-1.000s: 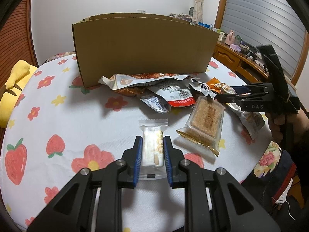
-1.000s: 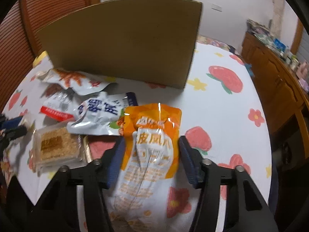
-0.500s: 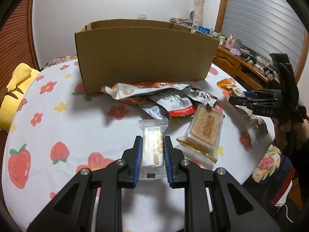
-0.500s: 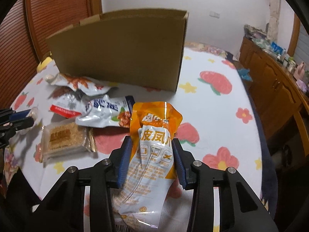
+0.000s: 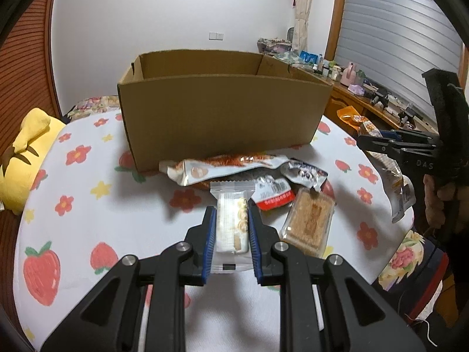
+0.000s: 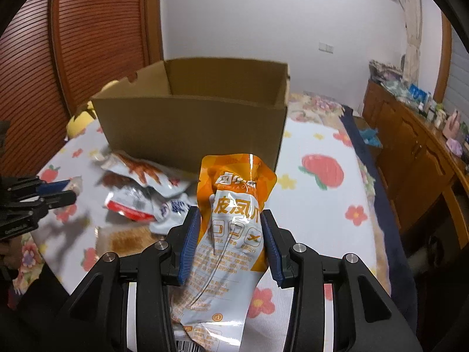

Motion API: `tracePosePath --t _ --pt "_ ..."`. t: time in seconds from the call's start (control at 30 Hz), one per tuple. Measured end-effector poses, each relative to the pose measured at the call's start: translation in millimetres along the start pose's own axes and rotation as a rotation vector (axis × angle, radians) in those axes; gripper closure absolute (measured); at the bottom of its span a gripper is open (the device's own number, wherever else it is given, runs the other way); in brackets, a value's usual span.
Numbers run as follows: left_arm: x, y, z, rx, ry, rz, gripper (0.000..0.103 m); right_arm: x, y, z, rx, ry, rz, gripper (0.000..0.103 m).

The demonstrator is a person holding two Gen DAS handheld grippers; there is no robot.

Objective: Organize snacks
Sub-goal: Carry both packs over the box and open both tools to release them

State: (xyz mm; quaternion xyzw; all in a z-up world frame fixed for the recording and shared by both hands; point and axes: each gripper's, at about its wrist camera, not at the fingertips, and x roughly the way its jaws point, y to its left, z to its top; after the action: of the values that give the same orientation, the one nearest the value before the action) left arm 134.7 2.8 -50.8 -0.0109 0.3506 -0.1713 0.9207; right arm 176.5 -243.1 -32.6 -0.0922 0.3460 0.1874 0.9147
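My left gripper [image 5: 231,209] is shut on a clear-wrapped biscuit pack [image 5: 231,228], held above the flowered tablecloth [image 5: 88,205]. My right gripper [image 6: 229,212] is shut on an orange and white pouch [image 6: 234,193], which hangs lifted off the table. An open cardboard box [image 5: 222,120] stands behind both, and the stretch of its inside that shows over the rim is bare. In front of it lie a long white-orange pouch [image 5: 225,165], a red-white packet [image 5: 272,195], a blue-white pouch [image 5: 304,173] and a square clear cake tray [image 5: 310,223]. The right gripper [image 5: 378,143] shows at the right edge of the left wrist view.
A yellow plush toy [image 5: 26,152] sits at the table's left edge. A wooden dresser [image 6: 410,158] crowded with small items runs along the right wall. A person's hand [image 5: 439,202] grips the right tool. The box [image 6: 190,129] fills the table's far middle.
Both grippers have risen with their packets, so the box's open top now shows. The right jaws drew in on the orange pouch and lifted it off the table.
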Motion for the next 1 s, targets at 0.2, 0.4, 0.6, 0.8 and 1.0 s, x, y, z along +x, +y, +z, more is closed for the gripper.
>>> tracePosePath --t 0.2,0.4,0.6,0.8,1.0 --pt "-6 -2 17 0.018 -0.031 0.004 0.083 -9 7 18 -0.023 -0.032 0.011 0.061" --pt "-13 -2 38 0.039 -0.066 0.009 0.083 -12 15 38 -0.051 -0.059 0.019 0.06" --pt "-14 1 61 0.062 -0.091 0.015 0.083 -15 22 67 -0.079 -0.102 0.033 0.06" --pt "-7 9 94 0.075 -0.115 0.025 0.083 -6 23 106 -0.1 -0.147 0.048 0.06" --pt "12 20 123 0.074 -0.112 0.036 0.083 20 15 145 -0.114 -0.169 0.044 0.06"
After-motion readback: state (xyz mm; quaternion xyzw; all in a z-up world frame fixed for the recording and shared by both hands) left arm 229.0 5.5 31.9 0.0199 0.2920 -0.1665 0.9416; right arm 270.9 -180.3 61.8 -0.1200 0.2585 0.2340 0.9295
